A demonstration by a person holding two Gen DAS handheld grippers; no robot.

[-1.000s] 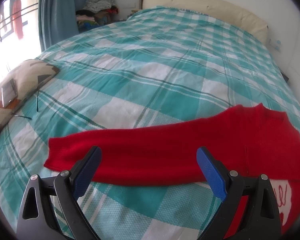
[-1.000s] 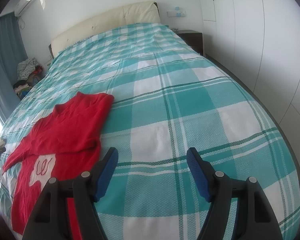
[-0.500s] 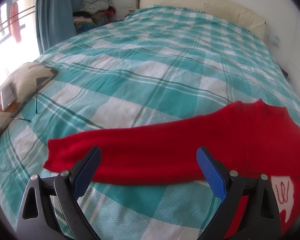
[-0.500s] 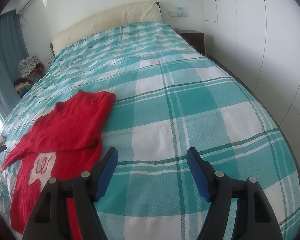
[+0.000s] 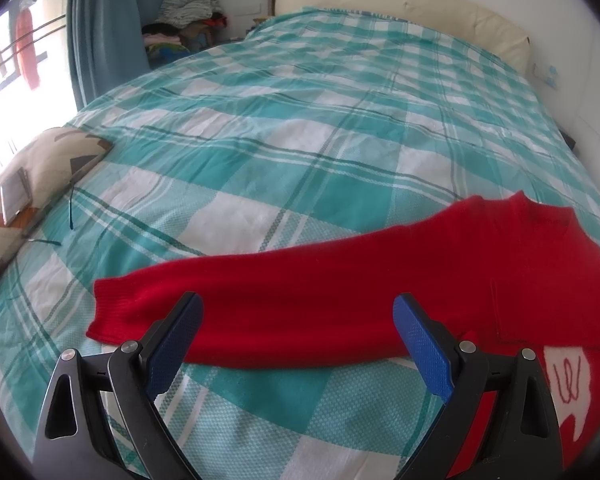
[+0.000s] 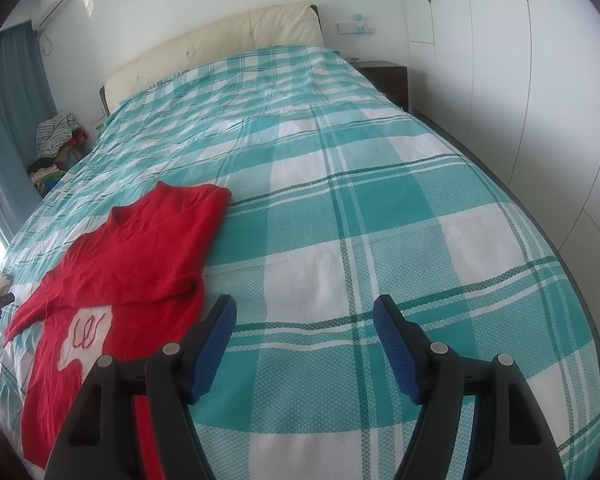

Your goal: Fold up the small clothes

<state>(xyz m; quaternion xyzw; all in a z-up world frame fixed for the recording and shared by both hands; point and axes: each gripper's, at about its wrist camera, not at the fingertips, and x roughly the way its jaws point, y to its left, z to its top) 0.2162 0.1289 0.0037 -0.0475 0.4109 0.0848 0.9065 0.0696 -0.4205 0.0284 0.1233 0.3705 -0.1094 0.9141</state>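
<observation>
A small red sweater [image 5: 380, 276] with a white patch on its front lies flat on the teal plaid bed. In the left wrist view one sleeve stretches out to the left, its cuff [image 5: 112, 308] just beyond my left gripper [image 5: 296, 320], which is open and empty above the sleeve. In the right wrist view the sweater [image 6: 140, 256] lies at the left with its other sleeve folded across the chest. My right gripper [image 6: 304, 320] is open and empty over bare bedspread to the right of the sweater.
The bed [image 6: 380, 200] has a cream headboard [image 6: 220, 36] at the far end. A patterned pillow [image 5: 40, 168] with a phone lies at the bed's left edge. A pile of clothes [image 5: 184, 16] sits by the blue curtain. White wardrobe doors [image 6: 540, 80] stand at the right.
Both grippers stay open. The views shift only slightly; the sweater has not moved.
</observation>
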